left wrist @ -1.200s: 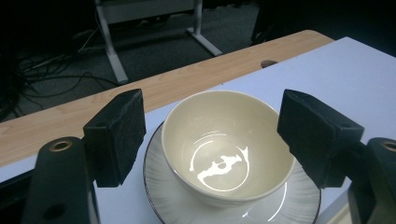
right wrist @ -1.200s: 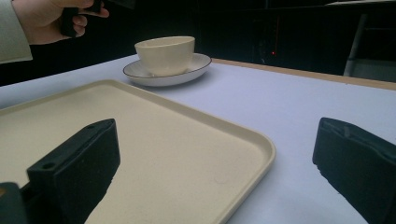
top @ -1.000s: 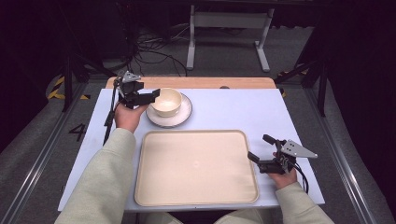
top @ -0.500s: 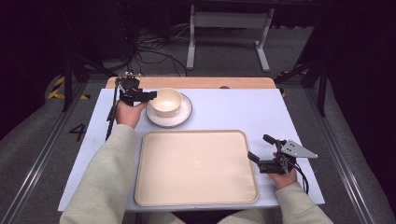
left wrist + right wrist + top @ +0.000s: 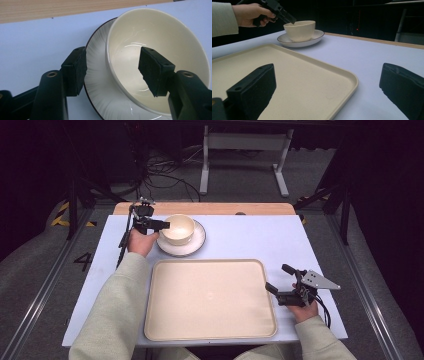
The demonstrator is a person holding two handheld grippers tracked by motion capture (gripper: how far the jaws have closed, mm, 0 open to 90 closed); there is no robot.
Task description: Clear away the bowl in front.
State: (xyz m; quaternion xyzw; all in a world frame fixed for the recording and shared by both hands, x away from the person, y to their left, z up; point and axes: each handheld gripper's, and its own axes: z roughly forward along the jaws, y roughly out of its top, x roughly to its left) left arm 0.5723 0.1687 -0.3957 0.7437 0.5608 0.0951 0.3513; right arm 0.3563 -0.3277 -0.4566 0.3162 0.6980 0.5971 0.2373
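A cream bowl [image 5: 179, 227] stands on a white ribbed plate [image 5: 196, 245] at the table's back left. My left gripper [image 5: 161, 225] is open at the bowl's left rim. In the left gripper view the bowl [image 5: 160, 45] has one jaw inside it, and the other jaw is outside over the plate [image 5: 100, 85]; the gripper [image 5: 112, 60] straddles the rim without pinching it. My right gripper [image 5: 278, 278] is open and holds nothing, just right of a large beige tray [image 5: 210, 300]. The right gripper [image 5: 328, 73] looks across the tray's corner [image 5: 287, 72] towards the bowl [image 5: 300, 30].
The table [image 5: 250, 237] is pale blue-white, with a wooden strip [image 5: 225, 208] along its far edge. Bare tabletop lies right of the plate and behind the tray. Dark floor, cables and a metal stand lie beyond the table.
My left gripper has moved right and down until its jaws straddle the bowl's left rim. The right gripper, tray, bowl and plate have stayed in place.
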